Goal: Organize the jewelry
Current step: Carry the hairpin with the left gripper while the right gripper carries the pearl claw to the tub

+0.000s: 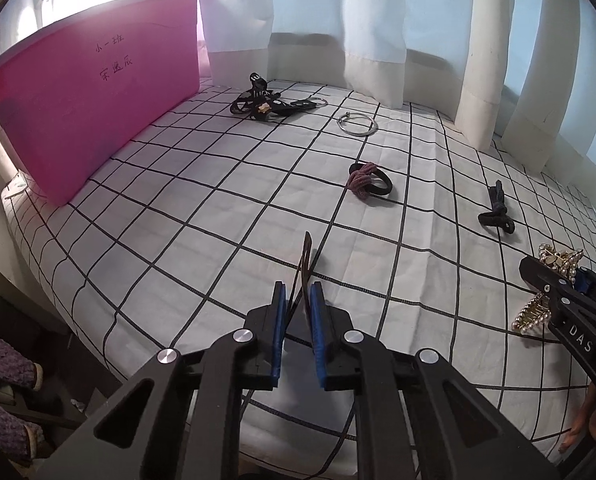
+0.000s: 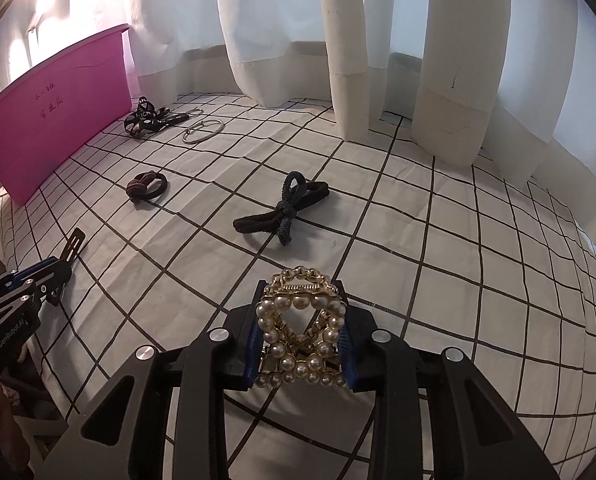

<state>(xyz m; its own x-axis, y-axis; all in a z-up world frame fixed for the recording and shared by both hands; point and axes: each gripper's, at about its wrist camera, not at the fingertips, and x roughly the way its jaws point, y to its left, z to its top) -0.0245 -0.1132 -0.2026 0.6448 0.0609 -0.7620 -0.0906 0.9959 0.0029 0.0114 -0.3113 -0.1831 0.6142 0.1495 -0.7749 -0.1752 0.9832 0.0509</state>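
1. The cloth [image 1: 202, 208], white with a black grid, covers the whole surface, and the curtain [image 2: 282, 32] hangs down onto its far edge. The plain ground makes each small piece easy to pick out.

2. The pink bin [image 1: 98, 92] stands at the far left on the cloth, its top open. I judge it is where the jewelry is meant to go, since it is the only container about.

3. The right gripper [image 2: 301, 344] is closed on the pearl clip [image 2: 298, 332], pads pressing its two sides so the clip stands upright between them, just over the near cloth.

4. The left gripper [image 1: 298, 312] is pinched almost shut on the hairpin [image 1: 306, 264], a thin dark flat clip gripped by its near end so the far end sticks out forward. Narrow jaws suit so thin a thing.

5. Loose pieces lie well apart, which leaves room to take them one by one: the black straps [image 1: 264, 102] near the bin, the bangle [image 1: 357, 124] beside them, the maroon tie [image 1: 367, 180] in the middle, and the dark tie [image 2: 286, 212] further right.

6. With both grippers loaded, carrying to the bin looks like the next step.
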